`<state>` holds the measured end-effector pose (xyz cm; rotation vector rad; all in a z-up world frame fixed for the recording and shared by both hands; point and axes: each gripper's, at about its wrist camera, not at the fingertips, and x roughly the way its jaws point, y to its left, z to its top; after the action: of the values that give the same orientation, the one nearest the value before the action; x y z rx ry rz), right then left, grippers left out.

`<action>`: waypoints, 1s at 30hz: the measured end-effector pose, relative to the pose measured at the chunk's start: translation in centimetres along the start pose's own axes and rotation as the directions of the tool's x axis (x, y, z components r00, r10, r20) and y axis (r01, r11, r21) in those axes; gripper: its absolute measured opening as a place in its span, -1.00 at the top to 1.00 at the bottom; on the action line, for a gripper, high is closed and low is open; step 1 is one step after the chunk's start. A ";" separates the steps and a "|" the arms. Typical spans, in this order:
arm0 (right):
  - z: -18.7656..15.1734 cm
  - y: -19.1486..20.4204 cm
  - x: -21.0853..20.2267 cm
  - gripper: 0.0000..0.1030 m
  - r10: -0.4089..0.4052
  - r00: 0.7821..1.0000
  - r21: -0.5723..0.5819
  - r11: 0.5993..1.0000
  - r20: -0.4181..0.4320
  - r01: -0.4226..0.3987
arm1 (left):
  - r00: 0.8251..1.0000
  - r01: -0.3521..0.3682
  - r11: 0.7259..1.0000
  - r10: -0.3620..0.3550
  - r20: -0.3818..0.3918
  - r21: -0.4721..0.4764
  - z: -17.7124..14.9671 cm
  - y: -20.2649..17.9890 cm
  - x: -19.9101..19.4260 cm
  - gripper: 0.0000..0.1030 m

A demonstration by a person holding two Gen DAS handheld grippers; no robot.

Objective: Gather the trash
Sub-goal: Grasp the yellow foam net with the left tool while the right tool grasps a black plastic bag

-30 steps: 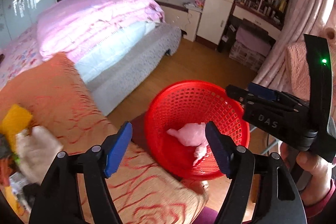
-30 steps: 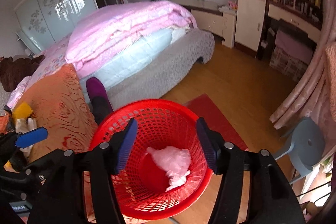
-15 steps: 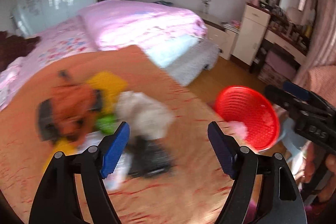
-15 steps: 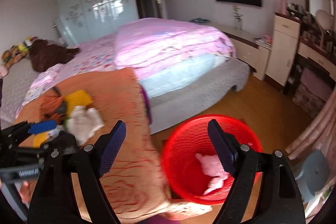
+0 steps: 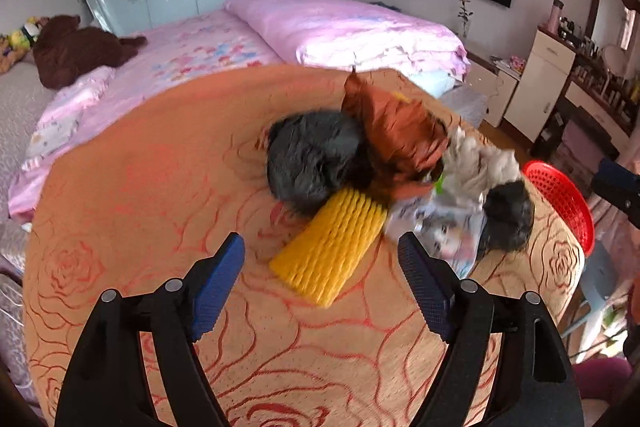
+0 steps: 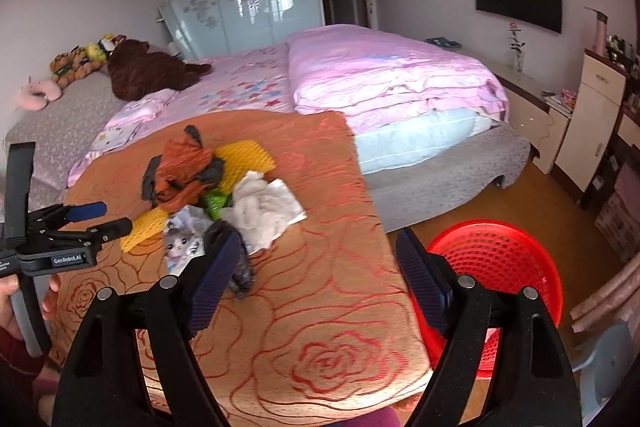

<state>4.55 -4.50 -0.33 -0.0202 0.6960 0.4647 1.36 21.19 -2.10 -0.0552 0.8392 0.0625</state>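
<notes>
Clearly most of the collecting is yet to be done, judging from how much litter lies on the cloth. Nearest in the left wrist view, at the bottom of the frame, the left gripper (image 5: 321, 281) stands with its jaws wide apart and nothing between them, aimed at the yellow foam net (image 5: 330, 247) just ahead of it at the frame's centre. Likewise the right gripper (image 6: 315, 279) at the bottom of its own view is spread wide and empty, above the orange rose-patterned cloth (image 6: 328, 311). A little farther in, the trash pile sits left of centre in the right wrist view: a printed wrapper (image 6: 182, 241), a dark crumpled bag (image 6: 236, 267) partly behind the blue finger, a wad of white tissue (image 6: 264, 213), a green scrap (image 6: 216, 203) and an orange-brown bag (image 6: 184, 173), all touching or overlapping. None of it is held. At the lower right of that frame the red basket (image 6: 516, 259) stands on the floor beside the clothed surface; its contents are hidden by the gripper. Beyond, across the upper frame, lies the pink bed (image 6: 360, 75).
</notes>
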 end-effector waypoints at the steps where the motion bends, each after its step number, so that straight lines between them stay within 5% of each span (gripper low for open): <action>1: 0.0 0.2 0.1 -0.51 0.004 1.000 -0.002 1.000 -0.003 -0.004 | 1.000 0.012 1.000 -0.012 -0.009 0.005 -0.1 0.0 0.3 -0.48; 14: -1.0 3.0 2.6 -0.51 0.036 0.998 -0.046 0.998 -0.053 -0.039 | 0.997 0.040 0.999 -0.041 -0.069 -0.019 -0.8 0.9 3.4 -0.42; 22: -1.7 4.5 5.0 -0.49 0.080 0.992 -0.062 0.994 -0.093 -0.086 | 0.996 0.054 0.999 -0.054 -0.078 0.001 -0.9 0.5 4.0 0.44; 30: -1.9 6.5 7.5 0.29 0.119 0.982 -0.092 0.987 -0.145 -0.133 | 0.996 0.070 0.997 -0.072 -0.055 -0.036 -0.7 1.3 3.4 0.78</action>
<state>5.66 4.06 -5.63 -0.1048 0.8131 0.6249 3.03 22.59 -5.13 -0.1189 0.8914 0.0086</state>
